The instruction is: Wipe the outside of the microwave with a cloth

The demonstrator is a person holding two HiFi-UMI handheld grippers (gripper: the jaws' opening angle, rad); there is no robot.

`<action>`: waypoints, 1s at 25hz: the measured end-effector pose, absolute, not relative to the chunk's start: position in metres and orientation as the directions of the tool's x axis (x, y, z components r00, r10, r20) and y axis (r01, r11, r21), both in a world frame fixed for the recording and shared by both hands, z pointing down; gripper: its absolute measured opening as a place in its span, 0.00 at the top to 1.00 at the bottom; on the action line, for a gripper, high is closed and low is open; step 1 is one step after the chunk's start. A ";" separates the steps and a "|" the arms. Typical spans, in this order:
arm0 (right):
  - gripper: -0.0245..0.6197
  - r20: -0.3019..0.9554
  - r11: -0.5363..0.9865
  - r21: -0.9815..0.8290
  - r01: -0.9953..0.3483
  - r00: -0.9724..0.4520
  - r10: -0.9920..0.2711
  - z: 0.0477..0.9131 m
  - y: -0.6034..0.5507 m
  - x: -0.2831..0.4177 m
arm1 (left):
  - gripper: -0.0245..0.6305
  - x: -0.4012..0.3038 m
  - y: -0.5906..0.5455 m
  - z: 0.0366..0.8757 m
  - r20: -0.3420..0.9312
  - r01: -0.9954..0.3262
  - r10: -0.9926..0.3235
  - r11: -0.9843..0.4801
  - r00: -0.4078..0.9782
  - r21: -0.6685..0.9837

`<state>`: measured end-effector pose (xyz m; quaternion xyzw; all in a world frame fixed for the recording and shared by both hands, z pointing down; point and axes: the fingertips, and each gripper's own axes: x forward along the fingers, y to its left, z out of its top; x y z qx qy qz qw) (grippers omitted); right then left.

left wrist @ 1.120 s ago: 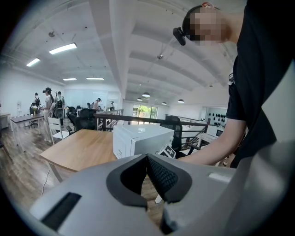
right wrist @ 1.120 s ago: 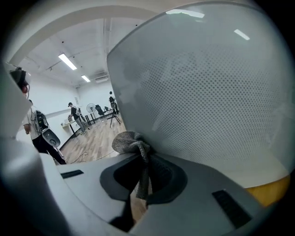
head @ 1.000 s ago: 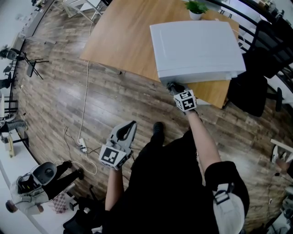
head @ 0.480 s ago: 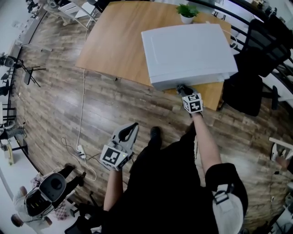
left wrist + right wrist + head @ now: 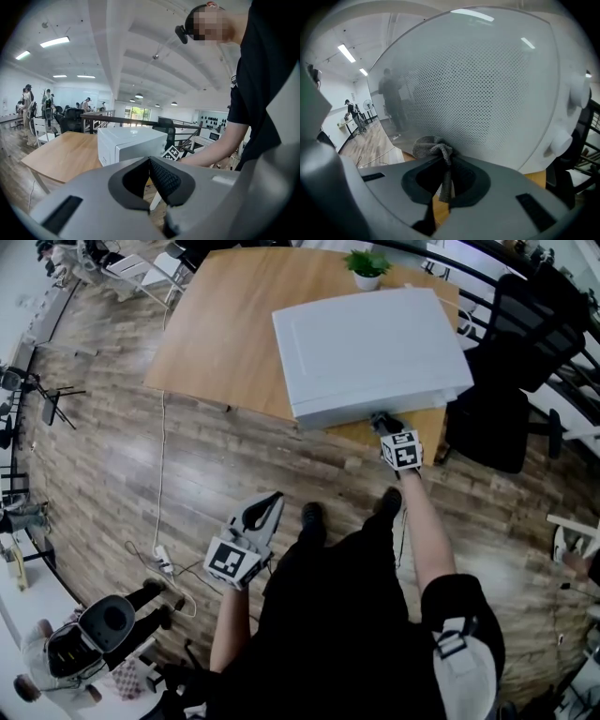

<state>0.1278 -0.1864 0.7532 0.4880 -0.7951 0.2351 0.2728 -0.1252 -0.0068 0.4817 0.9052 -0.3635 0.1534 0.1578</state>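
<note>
Right claw (image 5: 382, 420) gripping cloth (image 5: 433, 146), slid rightward along microwave (image 5: 366, 334) front

Below me runs a grey-brown wood-plank floor (image 5: 112, 446), with a thin white cable (image 5: 159, 474) trailing across it. The light-brown wooden table (image 5: 216, 324) carries a small green plant in a white pot (image 5: 367, 268) at its far edge. A black office chair (image 5: 492, 426) stands just beside the table. Overhead, long strip lights (image 5: 55, 42) line a white ribbed ceiling (image 5: 140, 47).

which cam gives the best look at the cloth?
Right gripper view: the cloth sits close up, pinched in the right tool at the microwave door. Head view hides it under that tool; left gripper view shows none.
</note>
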 end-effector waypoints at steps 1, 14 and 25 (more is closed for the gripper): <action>0.93 0.666 0.410 -0.105 -0.906 -0.370 -0.648 0.752 -0.187 0.131 | 0.96 -0.124 -0.008 0.482 0.392 -0.704 -0.608 -0.689 0.691 0.173; 0.93 0.685 0.348 -0.071 -0.935 -0.299 -0.664 0.754 -0.190 0.188 | 0.96 -0.106 -0.008 0.485 0.403 -0.685 -0.582 -0.705 0.707 0.184; 0.93 0.676 0.311 -0.063 -0.948 -0.269 -0.686 0.756 -0.198 0.219 | 0.96 -0.087 -0.011 0.492 0.411 -0.677 -0.565 -0.707 0.715 0.206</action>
